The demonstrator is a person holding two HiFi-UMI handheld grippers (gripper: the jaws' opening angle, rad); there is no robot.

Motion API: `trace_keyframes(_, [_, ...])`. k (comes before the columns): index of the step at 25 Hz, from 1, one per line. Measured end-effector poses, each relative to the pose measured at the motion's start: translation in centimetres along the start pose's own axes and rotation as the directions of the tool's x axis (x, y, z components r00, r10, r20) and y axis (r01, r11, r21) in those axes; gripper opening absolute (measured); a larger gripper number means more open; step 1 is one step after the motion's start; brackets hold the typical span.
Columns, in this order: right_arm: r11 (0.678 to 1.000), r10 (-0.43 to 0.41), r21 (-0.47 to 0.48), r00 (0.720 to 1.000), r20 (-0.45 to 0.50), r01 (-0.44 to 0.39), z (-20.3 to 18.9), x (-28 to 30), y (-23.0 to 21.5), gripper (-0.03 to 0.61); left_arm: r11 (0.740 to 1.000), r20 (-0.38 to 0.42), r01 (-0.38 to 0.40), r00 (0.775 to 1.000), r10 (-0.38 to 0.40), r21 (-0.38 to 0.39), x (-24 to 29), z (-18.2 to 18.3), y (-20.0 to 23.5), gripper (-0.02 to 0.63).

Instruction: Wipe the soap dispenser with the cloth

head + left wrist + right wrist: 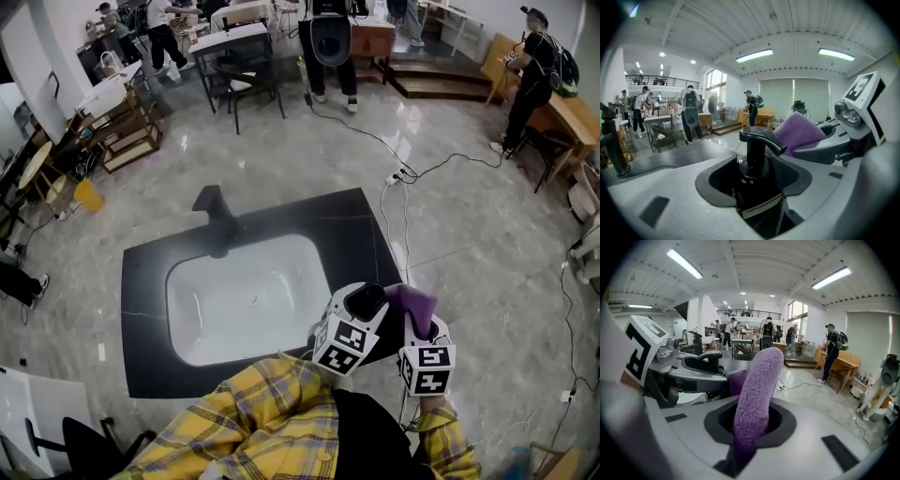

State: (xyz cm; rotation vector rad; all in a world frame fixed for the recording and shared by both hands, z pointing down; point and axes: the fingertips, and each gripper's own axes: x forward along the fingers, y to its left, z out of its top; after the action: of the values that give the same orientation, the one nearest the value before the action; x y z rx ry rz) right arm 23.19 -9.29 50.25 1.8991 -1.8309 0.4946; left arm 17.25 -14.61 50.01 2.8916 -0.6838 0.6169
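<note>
My left gripper is clamped on the black soap dispenser, off the near right corner of the sink. My right gripper pinches the purple cloth just beside it.

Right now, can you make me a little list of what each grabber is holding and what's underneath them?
Left gripper: shut on the black soap dispenser
Right gripper: shut on the purple cloth
Cloth and dispenser: close side by side; I cannot tell if they touch
Underneath: white sink set in a black counter, with a black faucet at the far side
</note>
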Motion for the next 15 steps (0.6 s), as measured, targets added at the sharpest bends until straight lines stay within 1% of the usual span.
trace_keyframes(4, [1.0,0.004,0.002,1.0,0.004,-0.004,-0.1,0.0,0.1,0.037,0.999,0.015,0.048,0.999,-0.048,-0.002,-0.4,-0.3,0.1,0.212])
trace_keyframes(8, [1.0,0.013,0.004,1.0,0.014,-0.013,0.2,-0.3,-0.2,0.037,0.989,0.053,0.146,0.988,-0.146,0.004,-0.5,0.2,-0.4,0.212])
trace_keyframes(11, [1.0,0.024,0.016,0.999,0.025,-0.024,0.6,-0.4,-0.2,0.037,0.968,0.051,0.246,0.968,-0.248,0.043,-0.7,0.3,-0.9,0.212])
trace_keyframes(13, [0.999,0.033,0.013,0.999,0.029,-0.033,0.8,-0.4,0.0,0.037,0.947,0.047,0.311,0.948,-0.315,0.073,-0.9,0.3,-1.2,0.212])
trace_keyframes(15, [0.999,0.041,0.005,0.999,0.03,-0.041,0.9,-0.3,0.3,0.037,0.928,0.047,0.361,0.929,-0.366,0.096,-1.0,0.4,-1.4,0.212])
